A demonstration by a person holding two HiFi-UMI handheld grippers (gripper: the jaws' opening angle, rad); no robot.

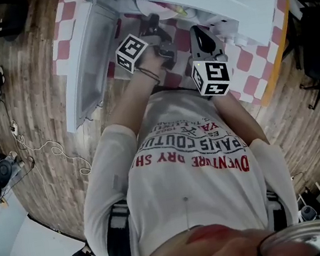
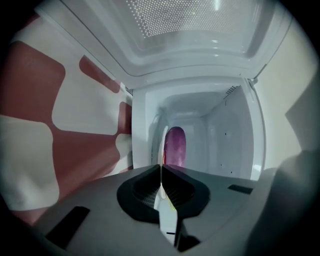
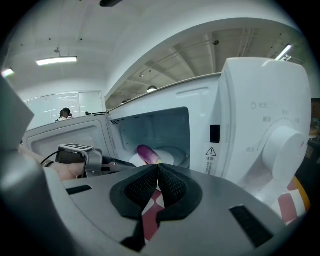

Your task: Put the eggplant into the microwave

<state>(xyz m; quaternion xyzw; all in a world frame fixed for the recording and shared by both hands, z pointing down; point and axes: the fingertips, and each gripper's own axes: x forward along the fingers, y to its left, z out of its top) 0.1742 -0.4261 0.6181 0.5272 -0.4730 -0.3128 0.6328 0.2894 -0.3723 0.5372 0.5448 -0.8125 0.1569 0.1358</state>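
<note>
The eggplant is already lying inside the microwave, on the white plate at the bottom of the cavity. So I am judging that the main part of the task is done.

The microwave is standing on the table, which is covered by a red and white checked cloth. Its open front is facing the near edge, where the person is standing. The door is hanging wide open on the left side of the microwave and reaching toward the near edge. It is giving free access to the cavity.

The 2 grippers are hovering side by side just in front of the opening, outside the cavity.
- **Left gripper:** The left gripper is pointing straight into the cavity. Its fingers are pressed together and are holding nothing.
- **Right gripper:** The right gripper is looking at the opening from a little to the right, near the control panel. Its fingers are also closed on each other and are carrying nothing.

Both pairs of fingers are probably closed because there is nothing more to carry. The eggplant is resting on the plate by its own weight and needs no support.

I am thinking that only the closing of the door is remaining. The left gripper is the one beside the door, so it is looking better placed to push it.
</note>
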